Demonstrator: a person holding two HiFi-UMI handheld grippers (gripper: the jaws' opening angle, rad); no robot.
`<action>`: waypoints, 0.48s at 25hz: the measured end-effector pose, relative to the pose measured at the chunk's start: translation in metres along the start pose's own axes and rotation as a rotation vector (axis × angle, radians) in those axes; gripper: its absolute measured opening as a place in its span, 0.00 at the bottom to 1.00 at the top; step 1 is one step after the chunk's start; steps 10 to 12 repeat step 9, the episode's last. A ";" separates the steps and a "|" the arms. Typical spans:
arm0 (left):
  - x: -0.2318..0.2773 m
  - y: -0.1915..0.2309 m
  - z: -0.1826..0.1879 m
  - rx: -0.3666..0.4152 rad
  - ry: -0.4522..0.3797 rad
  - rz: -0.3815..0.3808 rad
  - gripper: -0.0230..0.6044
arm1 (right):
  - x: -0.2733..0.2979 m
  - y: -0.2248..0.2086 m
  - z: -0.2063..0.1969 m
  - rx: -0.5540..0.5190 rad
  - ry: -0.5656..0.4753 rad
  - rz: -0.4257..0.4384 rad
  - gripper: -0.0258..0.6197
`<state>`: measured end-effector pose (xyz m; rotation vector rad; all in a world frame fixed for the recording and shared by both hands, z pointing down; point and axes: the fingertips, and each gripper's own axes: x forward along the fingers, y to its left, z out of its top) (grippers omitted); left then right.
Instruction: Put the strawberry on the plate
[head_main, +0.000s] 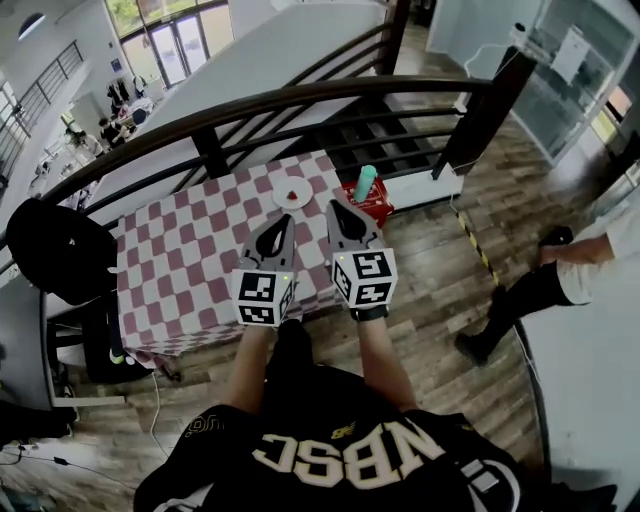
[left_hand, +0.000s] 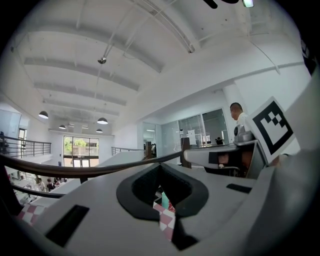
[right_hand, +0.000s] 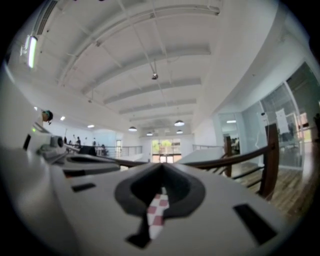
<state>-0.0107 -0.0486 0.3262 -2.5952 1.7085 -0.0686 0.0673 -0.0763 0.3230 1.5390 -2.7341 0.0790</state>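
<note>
A white plate (head_main: 292, 196) sits at the far edge of the red-and-white checkered table (head_main: 190, 270). A small red thing on it looks like the strawberry (head_main: 291, 197). I hold both grippers level and side by side above the table's near right part, short of the plate. The left gripper (head_main: 284, 220) (left_hand: 160, 166) is shut with nothing in it. The right gripper (head_main: 333, 207) (right_hand: 161, 165) is shut and empty too. Only a sliver of checkered cloth shows through each pair of jaws in the gripper views.
A red basket (head_main: 372, 198) with a teal bottle (head_main: 364, 182) stands just right of the plate. A dark curved railing (head_main: 300, 100) runs behind the table. A black chair (head_main: 55, 250) stands at the left. Another person (head_main: 560, 285) stands on the wooden floor at the right.
</note>
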 end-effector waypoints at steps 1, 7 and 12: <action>-0.002 0.000 0.001 -0.001 -0.002 0.005 0.05 | -0.002 0.001 0.002 -0.002 -0.004 0.005 0.07; -0.009 -0.005 0.000 0.011 0.014 0.028 0.05 | -0.012 0.007 0.004 0.003 -0.015 0.029 0.07; -0.016 -0.002 -0.006 0.019 0.033 0.048 0.05 | -0.015 0.016 0.002 0.009 -0.013 0.048 0.07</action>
